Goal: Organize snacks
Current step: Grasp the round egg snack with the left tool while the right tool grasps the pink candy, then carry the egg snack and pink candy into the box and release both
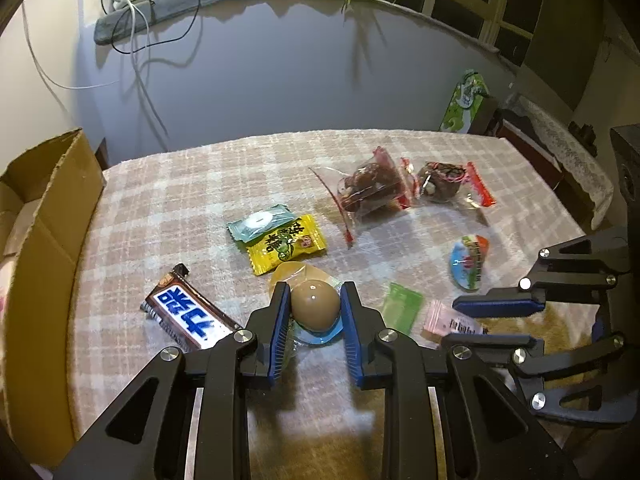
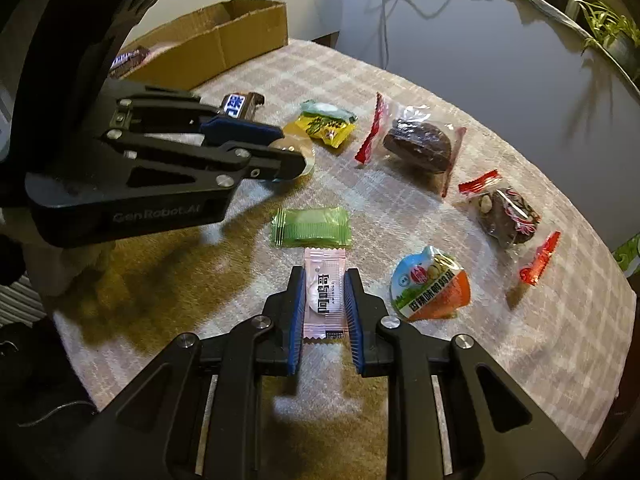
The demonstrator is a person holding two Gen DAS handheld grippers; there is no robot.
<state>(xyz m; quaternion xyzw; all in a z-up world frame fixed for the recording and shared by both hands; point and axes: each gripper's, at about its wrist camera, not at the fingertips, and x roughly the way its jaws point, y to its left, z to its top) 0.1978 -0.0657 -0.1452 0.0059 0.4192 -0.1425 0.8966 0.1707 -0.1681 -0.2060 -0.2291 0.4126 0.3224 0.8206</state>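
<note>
Both grippers are down among the snacks on the checked cloth (image 1: 180, 184), each closing in on its own piece. The left gripper (image 1: 315, 306) has its blue pads on either side of the packed egg (image 1: 314, 305), touching or very nearly so, though I can't tell if it is truly pinched or lifted off the cloth. The right gripper (image 2: 324, 300) straddles the pink sachet (image 2: 323, 294), which lies flat between the jaws; they look close to its edges but not yet clamped. So this reads as the grasping step for both. The box (image 2: 216, 46) sits at the table's far left corner with a bar (image 2: 128, 60) already inside, which I take to be where things go. Next, each gripper needs to squeeze firmly and lift; the thin sachet may slip, and the round egg may roll out. The chocolate bar (image 1: 188, 312), green sachet (image 2: 312, 227) and the rest lie waiting.
</note>
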